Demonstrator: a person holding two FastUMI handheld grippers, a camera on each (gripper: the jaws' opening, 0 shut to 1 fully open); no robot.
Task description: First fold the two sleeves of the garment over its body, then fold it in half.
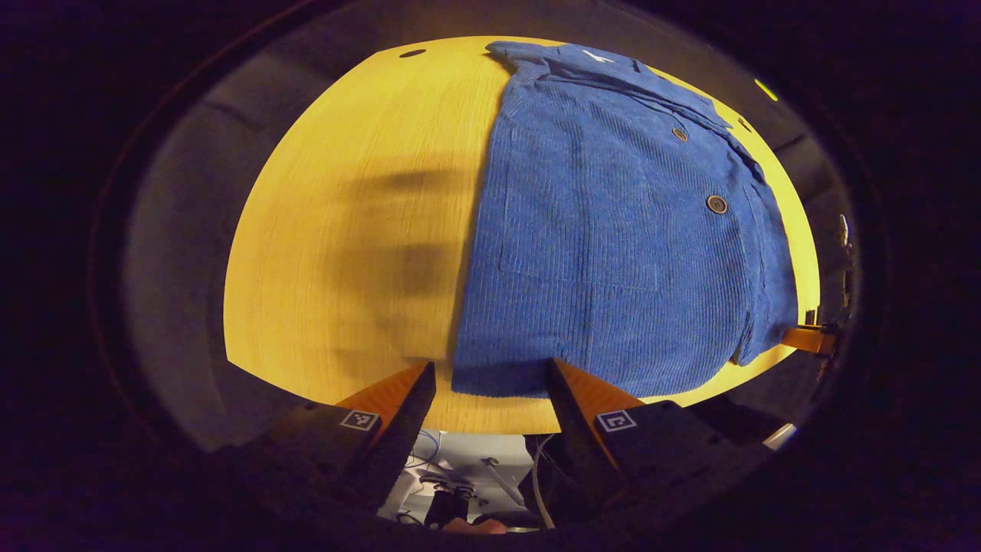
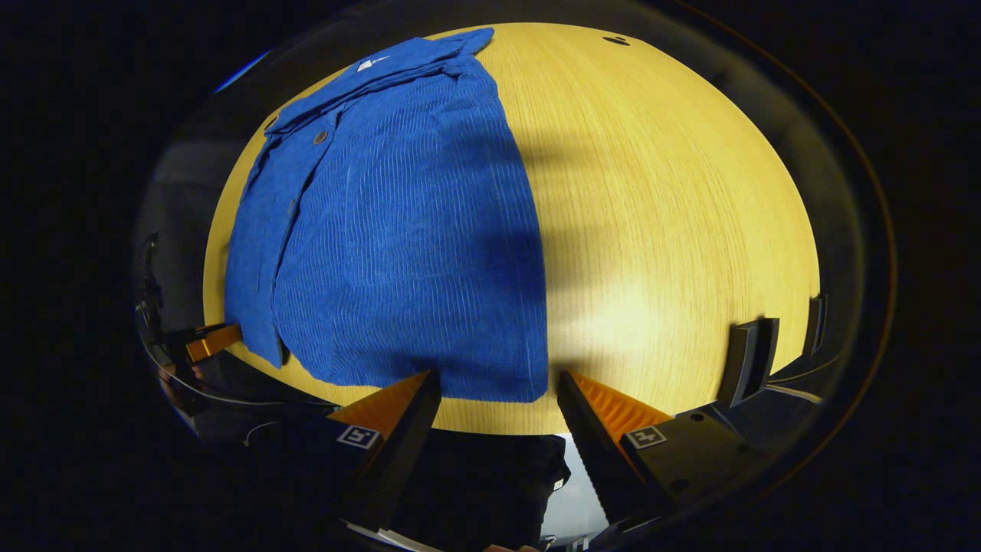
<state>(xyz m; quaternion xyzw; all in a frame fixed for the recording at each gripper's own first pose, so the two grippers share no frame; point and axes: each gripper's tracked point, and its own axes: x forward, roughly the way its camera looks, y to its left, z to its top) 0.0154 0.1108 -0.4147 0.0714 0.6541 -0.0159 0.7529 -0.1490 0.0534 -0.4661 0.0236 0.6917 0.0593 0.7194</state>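
In the left gripper view, the left gripper (image 1: 490, 376) sits at the bottom centre of the frame with its two fingers spread wide apart and nothing between them. The fingertips hang over the near hem of the blue corduroy button-front garment (image 1: 613, 245); whether they touch the cloth cannot be told. The garment lies flat on the round yellow wood-grain surface (image 1: 345, 230), filling the right half of the frame, its collar at the upper centre and its hem at the lower centre. Two round dark buttons (image 1: 716, 204) show along its right side. A small white tag (image 1: 596, 55) sits inside the collar, too small to read. At the lower right edge of the frame, past the garment's far corner, the tip of the right gripper (image 1: 808, 339) shows.

In the right gripper view, the right gripper (image 2: 498, 383) is at the bottom centre, its fingers likewise spread wide and holding nothing, the tips over the hem of the garment (image 2: 398, 230), which here covers the left half of the surface (image 2: 674, 215). The collar tag (image 2: 373, 64) at the upper left is unreadable. At the lower left edge the left gripper (image 2: 213, 341) shows.
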